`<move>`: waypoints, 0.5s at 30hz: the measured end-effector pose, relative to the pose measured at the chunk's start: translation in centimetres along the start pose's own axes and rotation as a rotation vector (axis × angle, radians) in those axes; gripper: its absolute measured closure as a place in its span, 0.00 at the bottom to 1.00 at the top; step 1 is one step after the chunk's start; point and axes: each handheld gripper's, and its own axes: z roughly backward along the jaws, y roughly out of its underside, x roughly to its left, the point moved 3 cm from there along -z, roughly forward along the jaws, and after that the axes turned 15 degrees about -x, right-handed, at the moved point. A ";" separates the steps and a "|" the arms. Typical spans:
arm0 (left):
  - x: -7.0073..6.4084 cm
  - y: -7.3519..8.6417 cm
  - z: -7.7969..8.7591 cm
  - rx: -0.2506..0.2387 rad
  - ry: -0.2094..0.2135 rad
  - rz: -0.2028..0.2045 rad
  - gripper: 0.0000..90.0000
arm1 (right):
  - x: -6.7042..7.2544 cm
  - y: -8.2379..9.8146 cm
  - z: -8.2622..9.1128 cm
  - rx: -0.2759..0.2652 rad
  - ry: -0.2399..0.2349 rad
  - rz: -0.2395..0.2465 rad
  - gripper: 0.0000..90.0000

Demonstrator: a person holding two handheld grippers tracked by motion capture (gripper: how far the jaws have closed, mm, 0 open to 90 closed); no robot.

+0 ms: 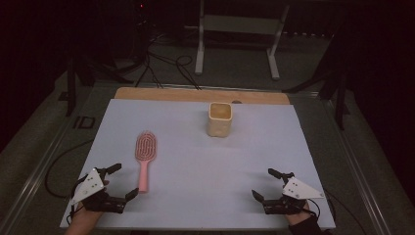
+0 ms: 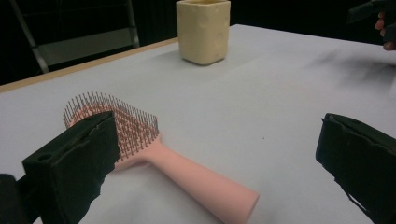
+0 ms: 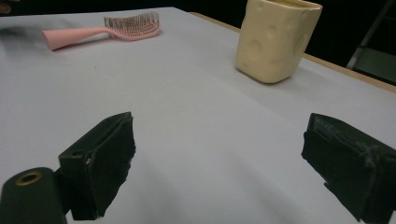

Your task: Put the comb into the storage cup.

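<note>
Left gripper (image 1: 120,180) fingers held apart beside pink hairbrush (image 1: 145,156); right gripper (image 1: 264,184) fingers apart, nothing clamped; cup (image 1: 219,119) upright.

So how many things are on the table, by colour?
Pink plastic hairbrush: 1
Cream plastic cup with dimpled sides: 1
Black hand-held gripper: 2, left and right, both open
Total: 4

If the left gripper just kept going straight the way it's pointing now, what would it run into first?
Most likely the pink hairbrush: its handle lies between the open jaws of the left gripper, just ahead of them. The cream cup stands far beyond. Depth is hard to judge, so the jaws might pass just over the handle.
</note>
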 end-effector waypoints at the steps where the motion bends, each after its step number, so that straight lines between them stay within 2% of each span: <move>1: 0.0 0.0 0.0 -0.001 0.002 -0.001 0.00 | 0.0 -0.1 0.0 -0.002 0.005 0.000 0.10; 5: -0.1 -0.3 0.0 -0.005 0.003 0.011 0.00 | 0.0 -0.2 0.1 -0.011 0.012 0.001 0.10; 6: -0.3 -0.7 -0.1 -0.013 0.018 0.022 0.00 | 0.0 -0.2 0.1 -0.012 0.011 0.001 0.10; 10: -0.5 -1.2 -0.3 -0.014 0.038 0.032 0.00 | 0.0 -0.3 0.1 -0.017 0.015 0.007 0.10; 15: -0.9 -2.4 -0.7 0.003 0.063 0.025 0.00 | -0.1 -0.4 0.2 -0.023 0.027 0.002 0.10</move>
